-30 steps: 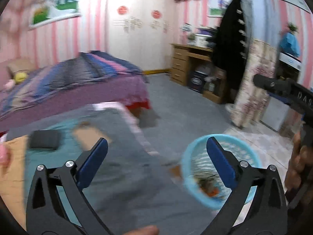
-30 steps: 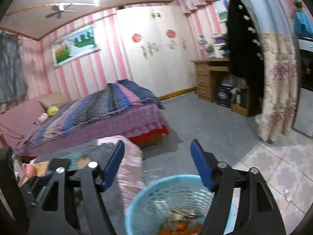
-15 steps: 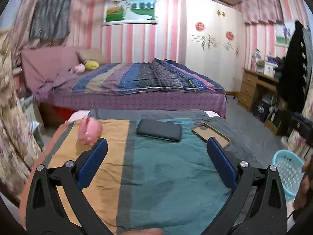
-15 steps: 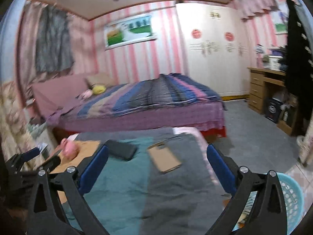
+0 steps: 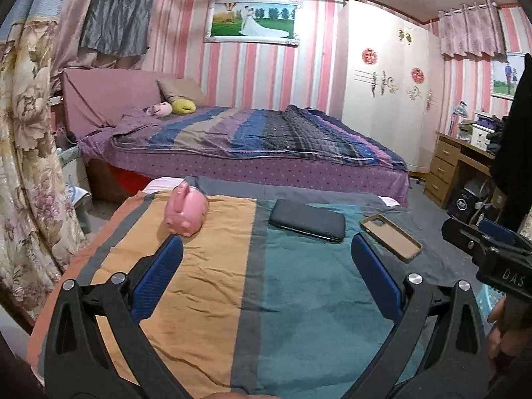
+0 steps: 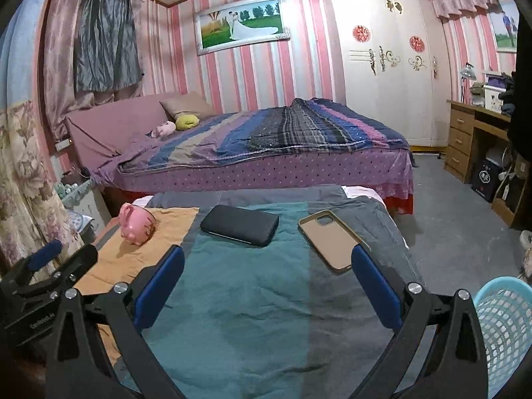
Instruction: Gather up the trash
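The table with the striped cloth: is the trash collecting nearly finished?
It looks close. The cloth holds only a piggy bank, a dark case and a phone case; no trash shows. Both the left gripper and right gripper are open and empty beside the basket.

Matt, creased cloth in orange, grey and teal stripes over the surface. Glossy, smooth pink piggy bank, ceramic or plastic, cannot tell which. Matt black case, finely textured. Tan phone case with a soft, dull face and a shinier rim. Light blue plastic basket, perforated mesh walls. Matt black plastic left gripper arms, blue ribbed pads, bright metal rivets. Varnished wood desk.
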`<control>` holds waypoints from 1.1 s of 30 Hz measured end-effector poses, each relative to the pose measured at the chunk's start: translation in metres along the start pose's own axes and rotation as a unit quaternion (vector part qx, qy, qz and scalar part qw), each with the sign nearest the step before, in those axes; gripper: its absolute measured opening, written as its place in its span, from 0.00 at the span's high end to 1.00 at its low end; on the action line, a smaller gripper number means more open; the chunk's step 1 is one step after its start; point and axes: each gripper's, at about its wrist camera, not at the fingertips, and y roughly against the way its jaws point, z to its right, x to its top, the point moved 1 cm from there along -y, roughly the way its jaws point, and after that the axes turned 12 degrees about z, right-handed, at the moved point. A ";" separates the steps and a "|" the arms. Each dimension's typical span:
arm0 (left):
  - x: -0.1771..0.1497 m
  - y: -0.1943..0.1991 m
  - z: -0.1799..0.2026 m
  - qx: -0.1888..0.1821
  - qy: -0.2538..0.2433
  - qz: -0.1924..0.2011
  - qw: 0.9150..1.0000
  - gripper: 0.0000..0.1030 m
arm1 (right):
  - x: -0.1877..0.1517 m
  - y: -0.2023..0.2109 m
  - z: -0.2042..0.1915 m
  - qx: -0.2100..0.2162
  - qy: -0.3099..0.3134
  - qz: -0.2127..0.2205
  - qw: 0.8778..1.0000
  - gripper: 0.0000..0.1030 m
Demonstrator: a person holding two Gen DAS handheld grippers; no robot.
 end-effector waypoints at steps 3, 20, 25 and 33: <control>-0.001 -0.001 -0.005 0.005 0.002 -0.005 1.000 0.05 | -0.005 0.002 -0.014 -0.002 0.011 0.008 1.000 0.05; -0.008 0.002 0.001 -0.006 0.003 -0.020 1.000 0.05 | 0.003 0.017 0.004 -0.018 0.026 0.019 0.999 0.05; -0.011 -0.001 0.005 -0.018 0.010 -0.029 0.999 0.05 | 0.006 0.018 0.013 -0.020 0.021 0.021 0.999 0.05; -0.012 -0.001 0.010 -0.029 0.010 -0.034 0.999 0.05 | 0.005 0.019 0.017 -0.018 0.021 0.019 0.999 0.05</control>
